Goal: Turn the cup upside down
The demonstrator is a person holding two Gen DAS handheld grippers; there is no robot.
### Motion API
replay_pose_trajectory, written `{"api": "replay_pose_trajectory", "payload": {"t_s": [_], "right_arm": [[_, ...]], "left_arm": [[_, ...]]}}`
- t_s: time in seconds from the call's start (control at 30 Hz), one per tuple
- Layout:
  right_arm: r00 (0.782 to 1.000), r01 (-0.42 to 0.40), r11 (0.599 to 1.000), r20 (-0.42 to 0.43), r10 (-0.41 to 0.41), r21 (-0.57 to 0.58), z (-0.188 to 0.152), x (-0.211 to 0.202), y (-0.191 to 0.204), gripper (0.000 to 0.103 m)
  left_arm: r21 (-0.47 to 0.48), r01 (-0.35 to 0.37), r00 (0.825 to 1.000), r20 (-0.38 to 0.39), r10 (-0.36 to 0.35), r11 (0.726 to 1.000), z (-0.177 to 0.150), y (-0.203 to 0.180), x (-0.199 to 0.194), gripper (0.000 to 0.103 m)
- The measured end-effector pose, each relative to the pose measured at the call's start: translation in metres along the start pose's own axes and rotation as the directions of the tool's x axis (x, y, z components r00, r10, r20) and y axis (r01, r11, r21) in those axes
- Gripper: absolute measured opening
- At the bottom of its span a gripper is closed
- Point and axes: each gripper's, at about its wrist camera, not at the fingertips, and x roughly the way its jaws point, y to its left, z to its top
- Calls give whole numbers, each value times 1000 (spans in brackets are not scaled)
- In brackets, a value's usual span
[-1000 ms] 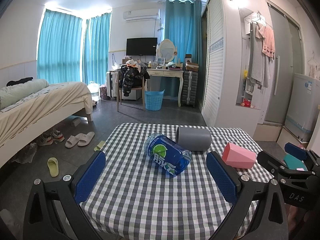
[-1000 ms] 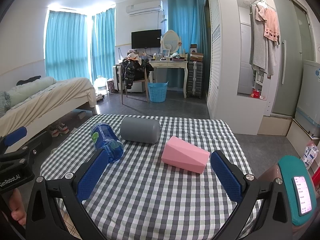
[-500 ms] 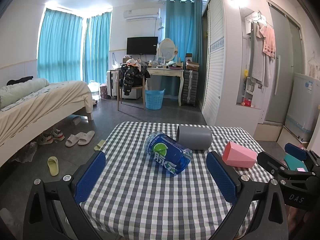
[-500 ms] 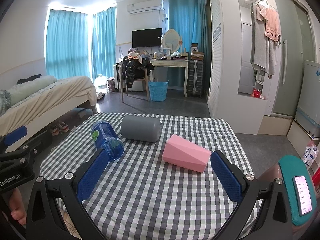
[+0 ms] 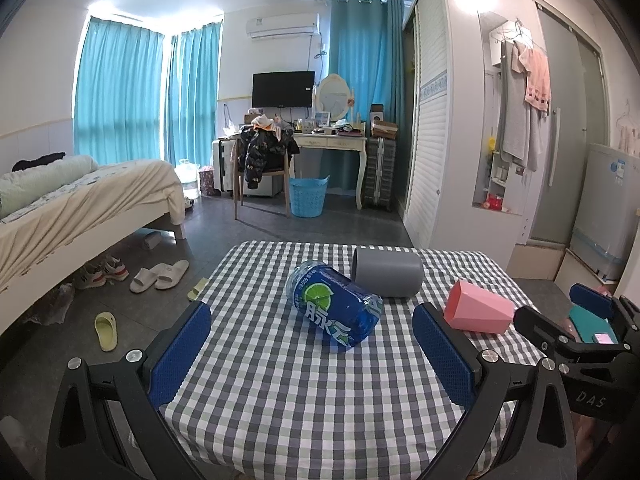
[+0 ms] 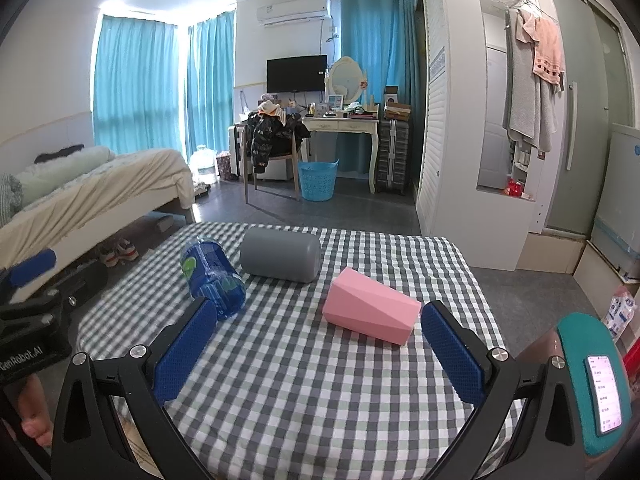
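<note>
Both grippers have crept slightly closer — left gripper point(image 5: 312, 354) and right gripper point(image 6: 316, 350) gape wide, empty. Your pink cup point(image 6: 370, 312) lies sideways mid-table point(image 6: 320, 400); a skewed pinch could roll it.

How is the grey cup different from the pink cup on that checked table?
The grey cup is round and smooth; the pink cup has flat, angled faces. The grey cup lies farther back, next to the blue bottle; the pink cup lies nearer the right tongs. Both lie on their sides.
</note>
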Motion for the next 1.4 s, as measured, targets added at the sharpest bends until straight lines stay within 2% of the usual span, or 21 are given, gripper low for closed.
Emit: {"api": "replay_pose_trajectory", "payload": {"t_s": [0.2, 0.3, 0.47, 0.63, 0.7, 0.9, 1.0, 1.1, 1.2, 1.27, 1.4], "right_arm": [[999, 28, 991, -26, -32, -131, 2, 9, -16, 103], [997, 25, 974, -67, -41, -226, 3, 25, -31, 103], [985, -55, 950, -171, 2, -306, 5, 59, -61, 103], [960, -176, 916, -270, 78, -359, 8, 99, -73, 103], [942, -227, 902, -317, 108, -367, 9, 117, -74, 103], [902, -296, 894, -405, 147, -336, 4, 161, -76, 102], [888, -314, 894, -431, 158, -320, -1, 171, -75, 94], [873, -333, 890, -459, 165, -312, -4, 173, -74, 81], [873, -309, 898, -469, 136, -313, -4, 172, -72, 78], [866, -305, 908, -480, 138, -289, -3, 168, -72, 70], [857, -275, 929, -500, 121, -247, -6, 151, -65, 61]], "left_arm": [[-4, -18, 1000, -17, 18, 1000, 2, -3, 8, 103], [-1, -24, 999, -37, 24, 1000, 3, -7, 18, 103], [14, -33, 997, -67, 34, 999, 5, -15, 36, 103], [35, -48, 993, -103, 52, 998, 5, -26, 57, 103], [41, -53, 992, -109, 58, 998, 6, -27, 64, 103], [47, -68, 986, -152, 74, 997, 5, -27, 87, 103], [49, -68, 984, -163, 76, 996, 4, -26, 95, 103], [39, -70, 982, -172, 75, 997, 4, -22, 100, 103], [21, -58, 983, -174, 61, 998, 3, -15, 100, 103], [14, -51, 984, -169, 52, 999, 3, -11, 98, 103], [-18, -35, 987, -157, 31, 999, 3, -1, 91, 103]]}}
